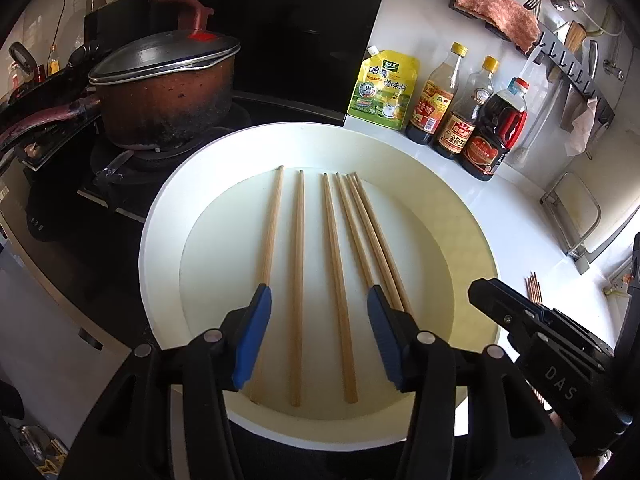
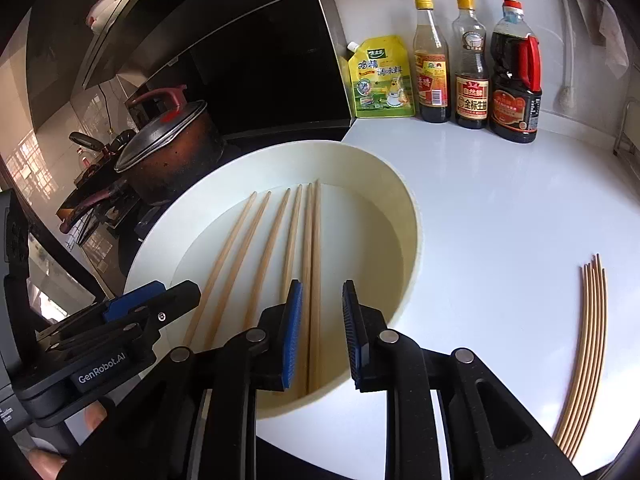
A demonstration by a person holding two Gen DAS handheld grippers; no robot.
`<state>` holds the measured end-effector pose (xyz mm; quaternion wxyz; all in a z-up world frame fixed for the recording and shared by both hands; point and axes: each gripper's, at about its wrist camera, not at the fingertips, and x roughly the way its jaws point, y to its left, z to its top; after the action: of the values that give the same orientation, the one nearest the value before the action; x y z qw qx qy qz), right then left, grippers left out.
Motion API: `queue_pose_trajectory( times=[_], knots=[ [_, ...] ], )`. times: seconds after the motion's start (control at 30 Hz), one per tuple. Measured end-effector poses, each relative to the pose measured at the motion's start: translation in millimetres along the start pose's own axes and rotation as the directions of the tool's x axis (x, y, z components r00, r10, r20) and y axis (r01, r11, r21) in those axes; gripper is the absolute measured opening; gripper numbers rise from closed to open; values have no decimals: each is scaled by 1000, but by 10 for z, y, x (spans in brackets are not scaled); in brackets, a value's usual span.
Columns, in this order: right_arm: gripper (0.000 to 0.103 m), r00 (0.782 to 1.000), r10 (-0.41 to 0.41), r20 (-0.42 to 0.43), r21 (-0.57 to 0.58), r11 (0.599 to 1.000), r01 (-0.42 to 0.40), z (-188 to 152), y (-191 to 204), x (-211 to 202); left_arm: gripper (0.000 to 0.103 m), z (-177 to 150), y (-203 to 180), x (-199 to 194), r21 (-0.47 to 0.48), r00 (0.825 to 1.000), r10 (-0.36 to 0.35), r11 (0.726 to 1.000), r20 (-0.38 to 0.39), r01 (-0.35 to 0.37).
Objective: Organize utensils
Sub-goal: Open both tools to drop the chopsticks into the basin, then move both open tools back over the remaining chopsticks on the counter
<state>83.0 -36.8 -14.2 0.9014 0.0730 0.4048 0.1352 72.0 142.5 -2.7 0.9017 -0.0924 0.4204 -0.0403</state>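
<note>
Six wooden chopsticks (image 1: 298, 280) lie in the white tray (image 1: 160, 216), long axes running six to twelve o'clock. Our left gripper (image 1: 318, 300) hovers wide open over the middle ones; our right gripper (image 2: 322, 292), open and empty, straddles the rightmost pair (image 2: 314, 240).

A home kitchen is shown: a lidded pot (image 1: 160, 92) is set on a gas hob (image 1: 120, 160), sauce bottles (image 2: 472, 64) are lined along the white counter's (image 2: 500, 200) back edge, and a wall rack (image 1: 560, 56) is hung with utensils.
</note>
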Motion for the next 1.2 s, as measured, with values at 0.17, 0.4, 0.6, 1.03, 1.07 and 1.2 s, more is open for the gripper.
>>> queue_pose_trajectory(
  times=[0.17,0.4,0.6,1.03,1.07,1.2],
  knots=[
    [24,999,-21,35,35,999,20,-91,-202,-238,51,-67,-165,-73,25,1000,-9,1000,2,9],
    [25,993,-83,77,94,993,76,-275,-575,-587,53,-179,-485,-184,80,999,-39,996,5,39],
    [27,984,-151,100,144,980,136,-434,-937,-860,56,-262,-827,-230,129,997,-80,988,-2,79],
    [29,961,-265,79,242,940,239,-594,-1698,-1167,56,-299,-1569,-183,233,984,-176,956,-21,176],
    [29,960,-268,81,247,939,241,-596,-1717,-1187,57,-290,-1600,-190,242,984,-180,954,-15,178],
    [30,953,-279,119,280,930,238,-637,-1786,-1292,58,-258,-1691,-192,260,984,-176,951,0,170]
  ],
)
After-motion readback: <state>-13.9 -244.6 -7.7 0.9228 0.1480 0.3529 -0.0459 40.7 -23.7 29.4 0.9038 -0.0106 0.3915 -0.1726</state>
